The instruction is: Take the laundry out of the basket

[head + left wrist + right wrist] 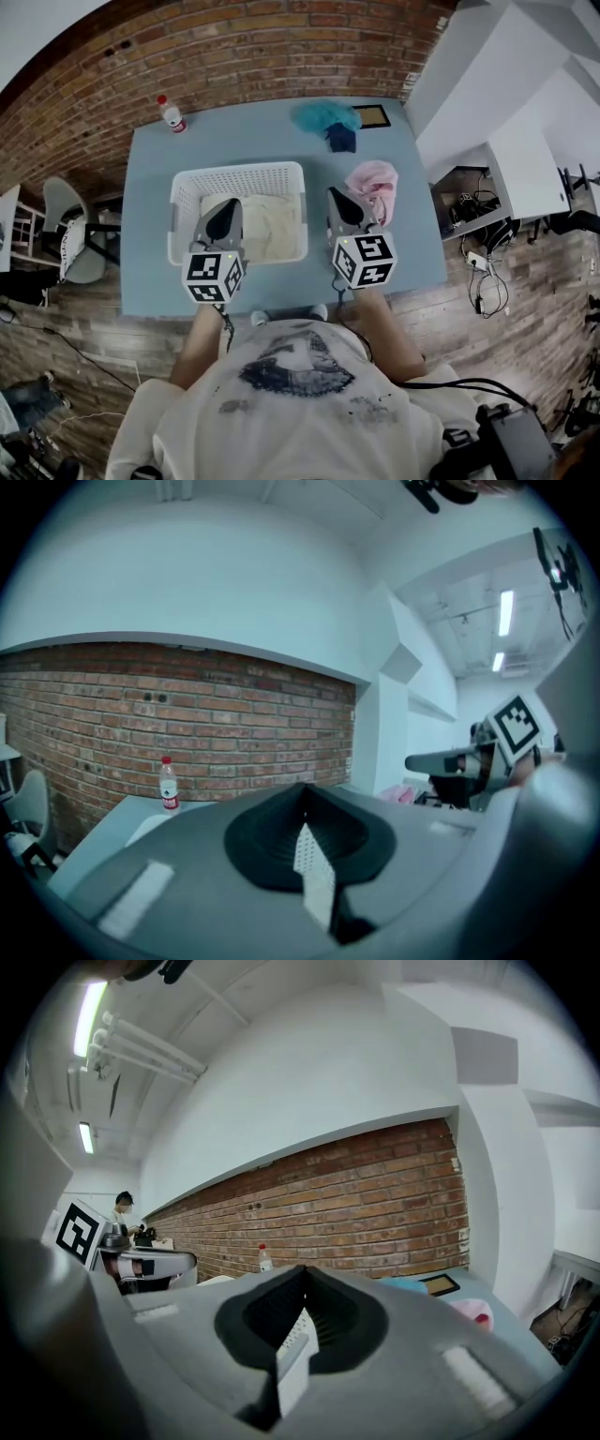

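Both tools are shut and empty: each tool's own view shows its jaws closed together with nothing between them. The left tool [225, 202] hangs over the near half of the basket [236, 172], and the right tool [338, 194] hangs just off the basket's right side. Both point nearly level toward the far side of the bench [150, 272], not down at the load. One item of laundry is left in the basket, a cream cloth [274, 225] lying flat on its floor. Three pieces are already out. A pink garment [375, 180] lies just right of the basket, and a teal garment [323, 114] with a dark blue cloth [341, 139] lies beyond its far right corner. A bottle [172, 114] stands beyond the far left corner. Judgement: the task is well advanced, with neither tool engaged and the last pick not yet begun. The next move calls for one tool, most readily the left, to open wide, tip downward inside the rim and close on a raised fold of the cream cloth. It must then lift the cloth clear of the wall and set it on bare bench beside the basket. The basket looks light, so the other tool may need to steady the rim.
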Tool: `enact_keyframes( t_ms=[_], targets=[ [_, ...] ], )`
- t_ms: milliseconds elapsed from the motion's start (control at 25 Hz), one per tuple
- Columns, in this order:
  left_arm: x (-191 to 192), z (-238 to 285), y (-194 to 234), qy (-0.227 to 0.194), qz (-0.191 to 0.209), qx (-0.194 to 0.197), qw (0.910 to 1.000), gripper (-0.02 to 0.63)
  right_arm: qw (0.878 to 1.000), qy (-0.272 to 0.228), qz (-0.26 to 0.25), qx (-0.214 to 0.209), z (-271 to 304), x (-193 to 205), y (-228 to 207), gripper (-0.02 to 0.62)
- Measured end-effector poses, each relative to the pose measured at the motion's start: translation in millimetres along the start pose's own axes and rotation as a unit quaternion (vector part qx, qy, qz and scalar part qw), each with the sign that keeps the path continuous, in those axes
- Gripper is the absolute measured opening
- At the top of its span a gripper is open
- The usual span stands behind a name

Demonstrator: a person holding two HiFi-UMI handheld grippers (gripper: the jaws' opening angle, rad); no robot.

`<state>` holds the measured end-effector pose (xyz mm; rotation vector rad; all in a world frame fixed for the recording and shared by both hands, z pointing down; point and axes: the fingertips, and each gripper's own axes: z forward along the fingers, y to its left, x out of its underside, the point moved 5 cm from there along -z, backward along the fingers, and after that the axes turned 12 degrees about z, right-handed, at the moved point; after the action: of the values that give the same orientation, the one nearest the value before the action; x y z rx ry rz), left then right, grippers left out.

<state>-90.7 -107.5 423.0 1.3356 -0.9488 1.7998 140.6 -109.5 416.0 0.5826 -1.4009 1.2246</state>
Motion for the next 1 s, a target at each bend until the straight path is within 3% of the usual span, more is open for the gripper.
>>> enact_keyframes(
  t_ms=[440,720,1000],
  targets=[
    [3.3,0.5,-2.4,0.006,-0.007,-0.012,0.9999,-0.009,1.000,0.013,0.004,-0.020,-0.2,3.4,-2.8,0.000],
    [8.2,-5.4,-1.0,0.022,-0.004,-0.040,0.9989,-0.009,0.998,0.031,0.012,-0.053,6.5,8.5,-5.2,0.000],
    [19.0,-16.1,20.3,0.032,-0.002,-0.054,0.9980,-0.009,0.995,0.053,0.013,-0.080,29.5,18.0,16.5,0.000]
  ],
)
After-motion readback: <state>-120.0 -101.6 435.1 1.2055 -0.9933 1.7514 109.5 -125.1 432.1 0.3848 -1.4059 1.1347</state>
